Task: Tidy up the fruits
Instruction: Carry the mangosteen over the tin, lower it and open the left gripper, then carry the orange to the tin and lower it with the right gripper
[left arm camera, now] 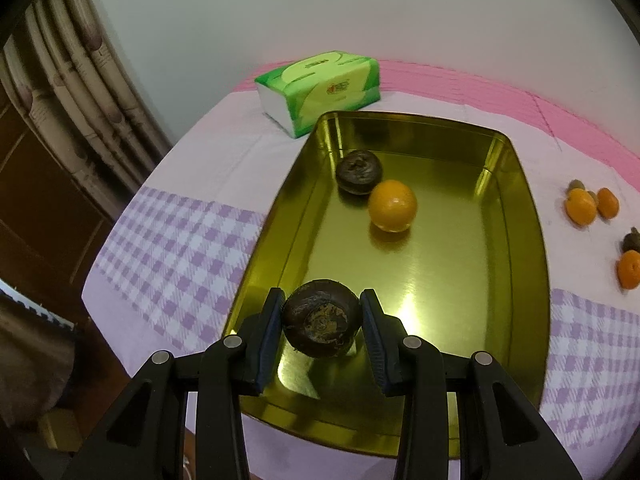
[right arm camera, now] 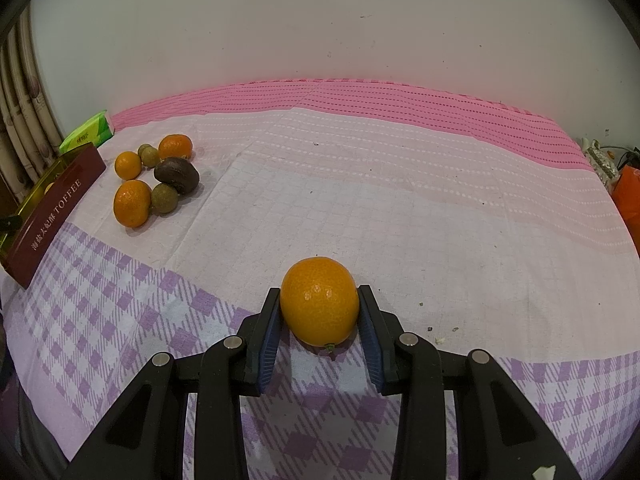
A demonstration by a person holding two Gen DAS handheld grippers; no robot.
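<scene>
Left claw (left arm camera: pixel 322 320) pinches dark fruit (left arm camera: pixel 321 318) over gold tin (left arm camera: pixel 516 280); right claw (right arm camera: pixel 319 310) pinches orange (right arm camera: pixel 319 306). Tin's near rim hidden. Checked cloth (right arm camera: pixel 400 208), white wall (right arm camera: pixel 320 20).

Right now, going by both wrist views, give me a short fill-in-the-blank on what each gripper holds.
1. The left gripper holds a dark fruit over the ____ tray.
2. The right gripper is shut on an ____.
3. Beyond the tray sits a green ____ pack.

Missing: gold; orange; tissue
</scene>
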